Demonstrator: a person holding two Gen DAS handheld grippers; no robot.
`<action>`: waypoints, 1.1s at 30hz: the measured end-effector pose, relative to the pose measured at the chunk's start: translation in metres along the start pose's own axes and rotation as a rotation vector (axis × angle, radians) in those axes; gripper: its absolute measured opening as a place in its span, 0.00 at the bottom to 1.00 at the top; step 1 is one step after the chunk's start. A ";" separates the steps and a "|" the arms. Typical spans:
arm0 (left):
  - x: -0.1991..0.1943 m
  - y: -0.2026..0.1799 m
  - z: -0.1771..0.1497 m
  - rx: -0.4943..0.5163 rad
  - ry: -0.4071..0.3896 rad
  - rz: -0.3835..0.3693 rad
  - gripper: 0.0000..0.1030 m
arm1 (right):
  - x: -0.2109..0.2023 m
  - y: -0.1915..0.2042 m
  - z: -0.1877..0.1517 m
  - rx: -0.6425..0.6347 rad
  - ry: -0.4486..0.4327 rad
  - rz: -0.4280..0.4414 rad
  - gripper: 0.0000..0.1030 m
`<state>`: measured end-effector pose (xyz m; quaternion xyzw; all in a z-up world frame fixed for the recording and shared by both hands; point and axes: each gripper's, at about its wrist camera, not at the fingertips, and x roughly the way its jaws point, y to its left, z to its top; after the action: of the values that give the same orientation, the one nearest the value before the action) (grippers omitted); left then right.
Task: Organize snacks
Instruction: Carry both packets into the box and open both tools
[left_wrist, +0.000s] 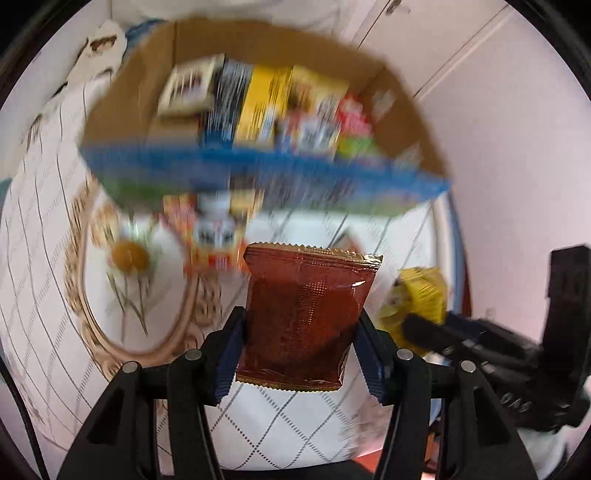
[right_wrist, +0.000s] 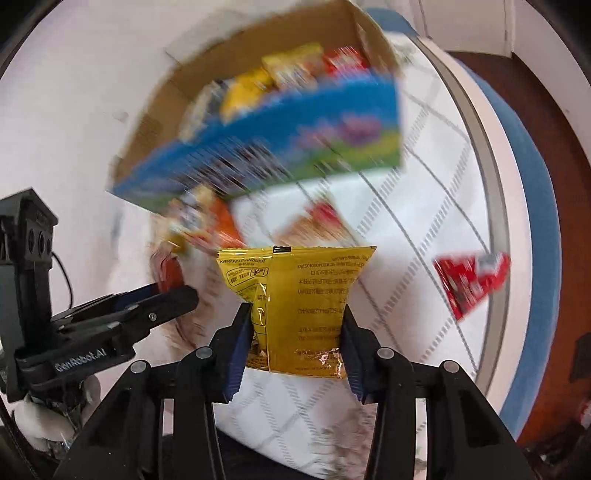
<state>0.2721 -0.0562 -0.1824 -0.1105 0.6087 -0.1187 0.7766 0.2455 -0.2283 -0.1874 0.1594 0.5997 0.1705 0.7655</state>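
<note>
My left gripper (left_wrist: 300, 325) is shut on a dark red snack packet (left_wrist: 306, 317) and holds it above the table. My right gripper (right_wrist: 297, 325) is shut on a yellow snack packet (right_wrist: 299, 306), which also shows in the left wrist view (left_wrist: 417, 299). Ahead stands a cardboard box with a blue printed front (left_wrist: 266, 173), also in the right wrist view (right_wrist: 266, 147), holding several snack packs. Both views are blurred by motion.
Loose snacks lie in front of the box (left_wrist: 210, 232). A red packet (right_wrist: 469, 280) lies right on the white quilted tablecloth (right_wrist: 424, 221). The round table's blue edge (right_wrist: 532, 206) curves at right. The other gripper (right_wrist: 110, 314) shows at left.
</note>
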 end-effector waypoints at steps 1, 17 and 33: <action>-0.008 0.001 0.008 -0.002 -0.012 -0.005 0.52 | -0.006 0.007 0.008 -0.010 -0.020 0.015 0.46; 0.011 0.081 0.163 -0.135 0.043 0.198 0.52 | 0.053 0.097 0.156 -0.143 -0.085 -0.025 0.46; 0.050 0.091 0.163 -0.144 0.125 0.192 0.85 | 0.132 0.089 0.166 -0.130 0.117 -0.048 0.95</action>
<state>0.4462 0.0187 -0.2195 -0.0998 0.6708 -0.0064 0.7349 0.4299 -0.0960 -0.2234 0.0847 0.6345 0.1997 0.7418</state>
